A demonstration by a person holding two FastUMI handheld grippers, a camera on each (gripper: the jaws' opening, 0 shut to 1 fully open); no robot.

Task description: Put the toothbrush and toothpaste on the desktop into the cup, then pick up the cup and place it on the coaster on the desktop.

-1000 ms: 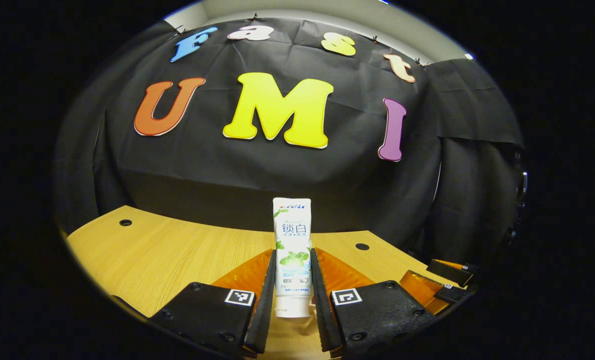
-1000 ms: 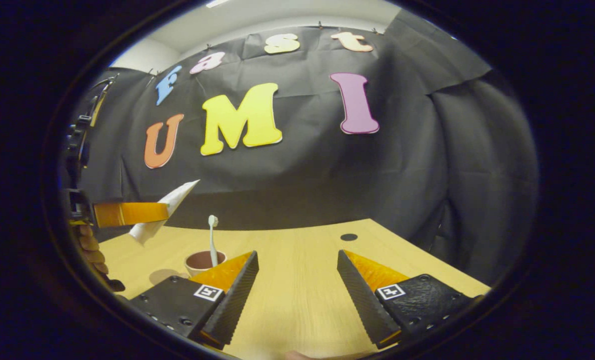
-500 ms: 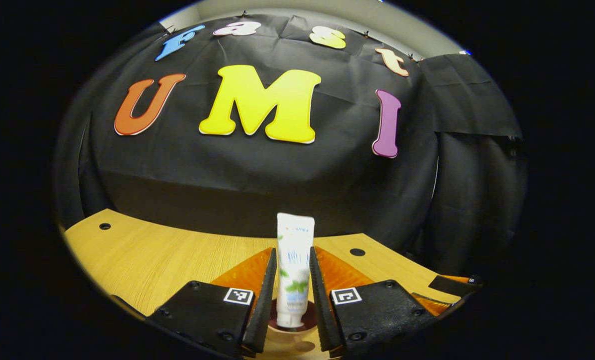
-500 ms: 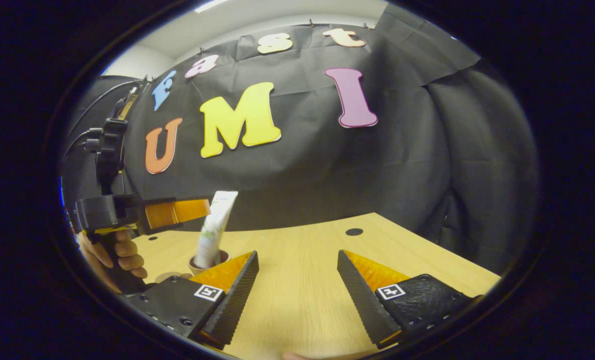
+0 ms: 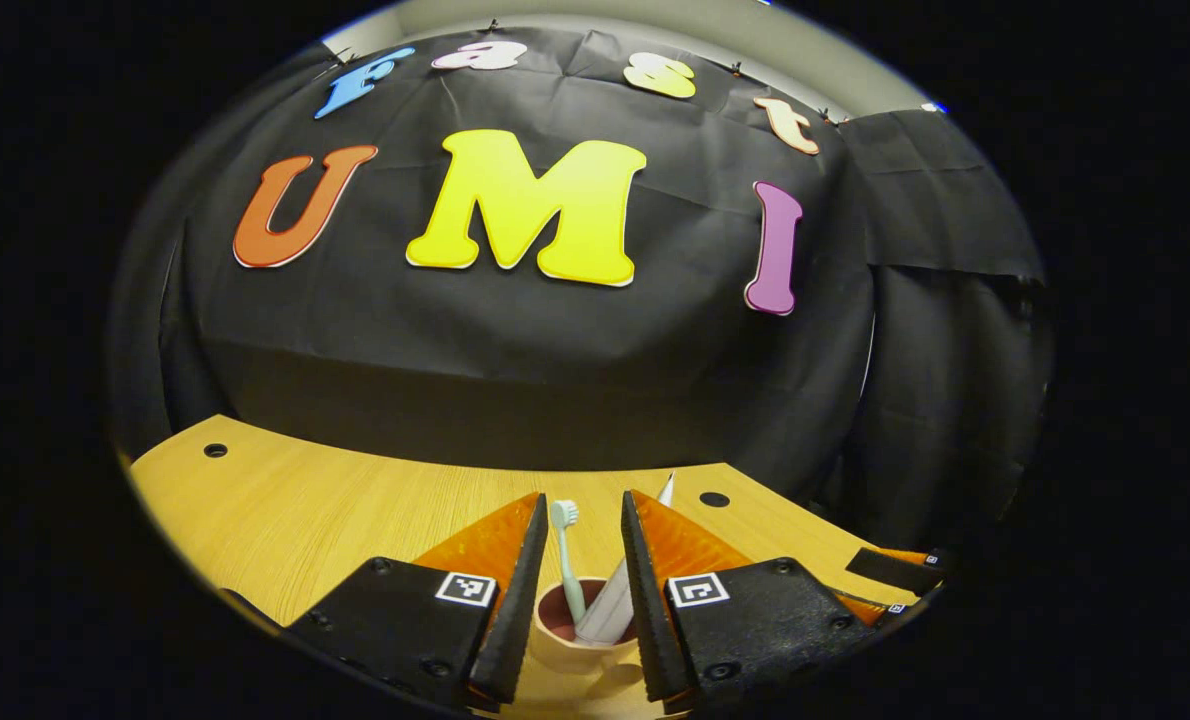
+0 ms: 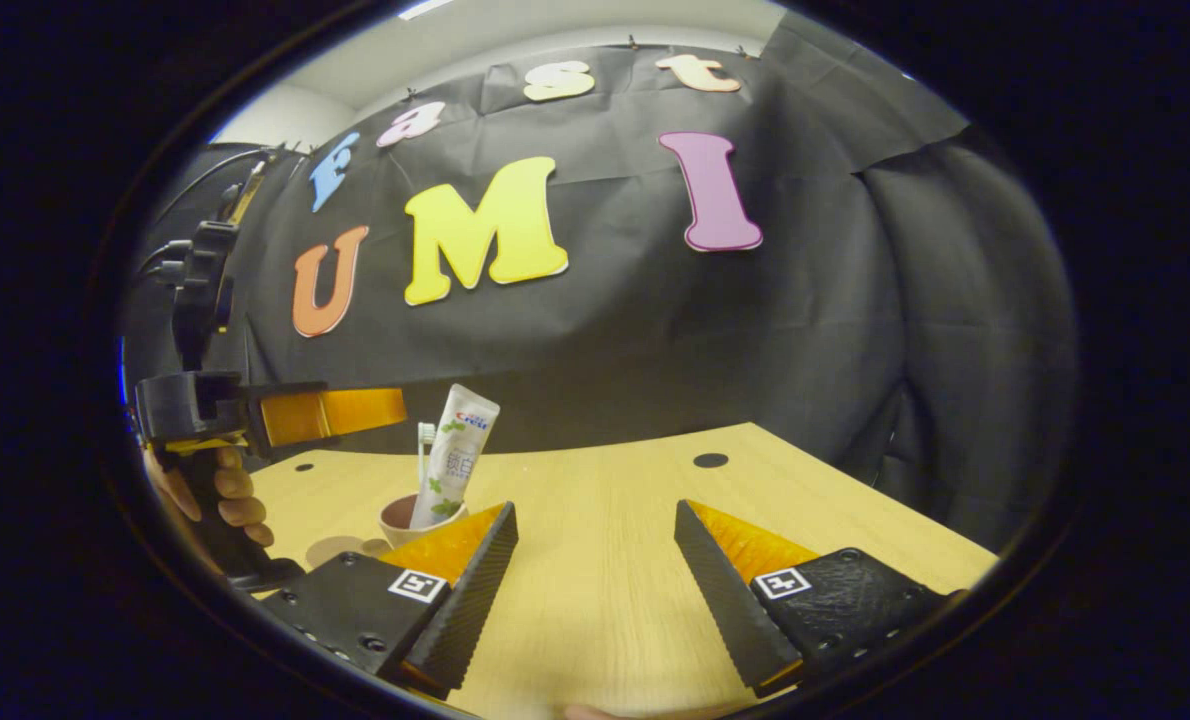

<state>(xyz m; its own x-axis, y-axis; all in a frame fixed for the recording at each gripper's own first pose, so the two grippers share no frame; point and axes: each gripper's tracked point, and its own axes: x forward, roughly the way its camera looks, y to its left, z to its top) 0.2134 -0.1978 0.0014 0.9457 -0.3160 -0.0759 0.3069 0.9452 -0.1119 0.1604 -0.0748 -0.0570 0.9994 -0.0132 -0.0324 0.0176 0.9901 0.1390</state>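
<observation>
A pinkish cup (image 5: 563, 643) stands on the wooden table, right below my left gripper (image 5: 582, 497). A pale green toothbrush (image 5: 565, 555) stands upright in it. The white toothpaste tube (image 5: 610, 605) leans in it to the right, free of both fingers. The left gripper is open, its fingers on either side above the cup. In the right gripper view the cup (image 6: 395, 520) sits at the left with the toothbrush (image 6: 422, 450) and toothpaste (image 6: 460, 450) sticking out, and the left gripper (image 6: 355, 410) hovers over it. My right gripper (image 6: 593, 505) is open over bare table.
A flat brown round coaster (image 6: 340, 548) lies next to the cup on its near left. A hand (image 6: 230, 500) holds the left gripper's handle. The table (image 6: 595, 470) has small round holes (image 6: 710, 460). Black cloth closes off the back.
The left gripper carried the toothpaste over the cup, lowered it in and let go. The tube now leans in the cup beside the toothbrush. The right gripper barely moved.
</observation>
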